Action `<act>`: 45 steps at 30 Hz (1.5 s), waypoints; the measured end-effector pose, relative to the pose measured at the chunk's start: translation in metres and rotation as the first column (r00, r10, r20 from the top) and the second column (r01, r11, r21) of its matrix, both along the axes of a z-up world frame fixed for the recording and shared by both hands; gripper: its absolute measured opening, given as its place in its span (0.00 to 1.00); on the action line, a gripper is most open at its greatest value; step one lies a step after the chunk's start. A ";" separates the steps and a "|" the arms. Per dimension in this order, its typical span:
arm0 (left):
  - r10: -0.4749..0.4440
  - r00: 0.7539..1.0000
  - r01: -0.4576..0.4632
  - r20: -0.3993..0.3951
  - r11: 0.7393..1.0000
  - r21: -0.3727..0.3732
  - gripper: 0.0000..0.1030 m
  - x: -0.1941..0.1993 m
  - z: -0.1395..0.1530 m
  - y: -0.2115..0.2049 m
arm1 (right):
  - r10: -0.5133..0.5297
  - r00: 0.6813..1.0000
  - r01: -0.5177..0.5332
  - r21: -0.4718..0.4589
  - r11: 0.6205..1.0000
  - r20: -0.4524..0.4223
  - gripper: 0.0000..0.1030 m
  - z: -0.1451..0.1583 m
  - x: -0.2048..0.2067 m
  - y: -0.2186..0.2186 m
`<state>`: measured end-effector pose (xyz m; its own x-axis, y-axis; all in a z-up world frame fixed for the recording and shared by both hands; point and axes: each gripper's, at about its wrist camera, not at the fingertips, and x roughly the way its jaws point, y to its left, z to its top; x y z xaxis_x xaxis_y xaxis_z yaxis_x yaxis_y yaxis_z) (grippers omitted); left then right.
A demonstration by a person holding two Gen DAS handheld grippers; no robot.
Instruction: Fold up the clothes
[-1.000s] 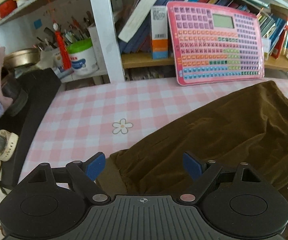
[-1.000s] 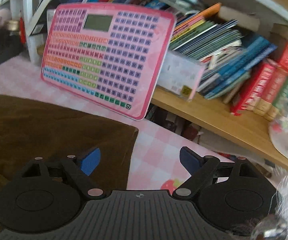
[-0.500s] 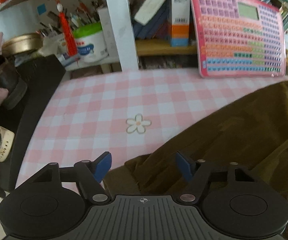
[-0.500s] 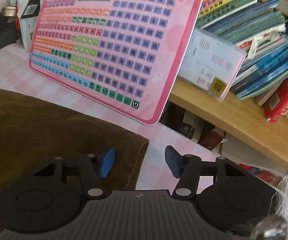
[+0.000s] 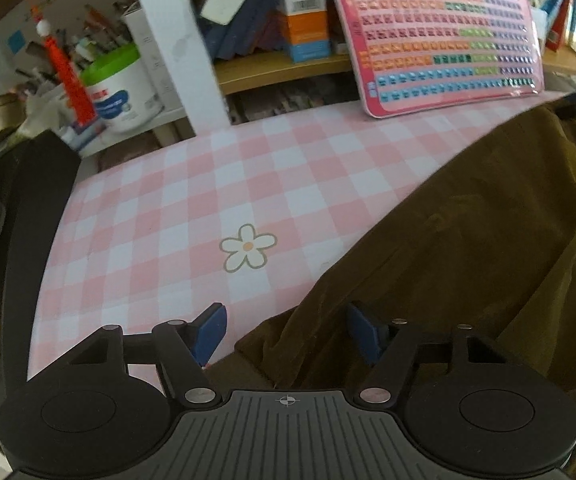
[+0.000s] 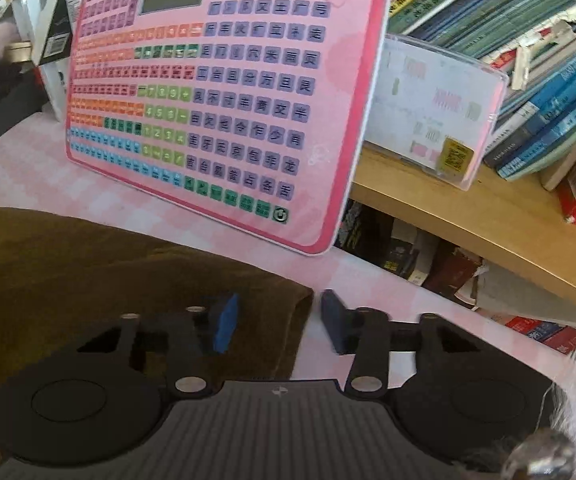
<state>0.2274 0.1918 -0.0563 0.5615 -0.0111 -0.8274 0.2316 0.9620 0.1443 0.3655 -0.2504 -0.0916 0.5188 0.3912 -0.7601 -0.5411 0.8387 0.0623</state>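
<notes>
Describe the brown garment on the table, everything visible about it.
The brown garment is dark olive-brown, of soft, slightly velvety-looking cloth. It lies spread on the pink checked tablecloth, mostly flat with soft creases and a rumpled near edge. The left gripper straddles that near edge, and the right gripper straddles a corner; both have open jaws. What kind of garment it is cannot be told.

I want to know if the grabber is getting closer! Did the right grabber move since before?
Yes. The right gripper moved forward toward the pink keyboard toy, which looks bigger now, and its fingers straddle the brown cloth corner.
</notes>
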 end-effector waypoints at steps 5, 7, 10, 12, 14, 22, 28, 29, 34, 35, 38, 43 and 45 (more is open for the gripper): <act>-0.048 0.998 0.044 -0.037 0.994 -0.096 0.21 -0.001 0.002 0.002 | -0.030 0.999 0.029 -0.018 0.999 -0.027 0.08 0.005 -0.007 0.003; -0.062 0.997 0.058 -0.041 0.994 -0.092 0.05 -0.002 0.004 -0.002 | -0.055 0.998 0.056 -0.036 0.998 0.017 0.07 0.014 -0.014 0.004; -0.014 0.998 0.020 0.068 0.995 -0.098 0.04 -0.008 0.022 -0.001 | -0.116 0.980 0.115 0.015 0.993 0.161 0.07 0.050 -0.032 -0.001; 0.038 0.985 -0.015 0.171 0.991 -0.135 0.03 -0.017 0.040 0.002 | -0.158 0.961 0.154 0.038 0.987 0.228 0.06 0.072 -0.049 -0.004; 0.022 0.975 0.011 0.222 0.989 -0.145 0.03 -0.029 0.053 -0.003 | -0.189 0.942 0.183 0.049 0.982 0.279 0.06 0.090 -0.067 -0.006; -0.117 0.910 0.169 0.397 0.981 -0.099 0.03 -0.104 0.091 -0.016 | -0.318 0.869 0.293 0.124 0.948 0.379 0.06 0.136 -0.192 -0.038; -0.184 0.872 0.239 0.453 0.969 -0.068 0.03 -0.178 0.093 -0.021 | -0.425 0.827 0.393 0.163 0.905 0.368 0.05 0.135 -0.310 -0.048; -0.185 0.874 0.244 0.448 0.967 -0.077 0.03 -0.188 0.090 -0.019 | -0.447 0.824 0.416 0.166 0.894 0.347 0.05 0.129 -0.327 -0.048; -0.161 0.919 0.226 0.359 0.963 -0.147 0.10 -0.227 0.064 -0.007 | -0.559 0.806 0.535 0.163 0.829 0.194 0.05 0.089 -0.400 -0.041; -0.142 0.932 0.207 0.333 0.964 -0.168 0.11 -0.233 0.058 -0.004 | -0.581 0.799 0.562 0.156 0.813 0.152 0.06 0.080 -0.412 -0.037; -0.084 0.955 0.153 0.284 0.960 -0.233 0.14 -0.249 0.049 0.005 | -0.644 0.761 0.634 0.125 0.763 0.076 0.15 0.058 -0.441 -0.026; -0.031 0.972 0.105 0.232 0.943 -0.315 0.23 -0.274 0.043 0.022 | -0.706 0.707 0.703 0.144 0.696 -0.042 0.36 0.047 -0.471 -0.017; 0.033 0.982 0.048 0.186 0.907 -0.418 0.30 -0.275 0.038 0.030 | -0.709 0.699 0.714 0.150 0.684 -0.094 0.41 0.048 -0.476 -0.012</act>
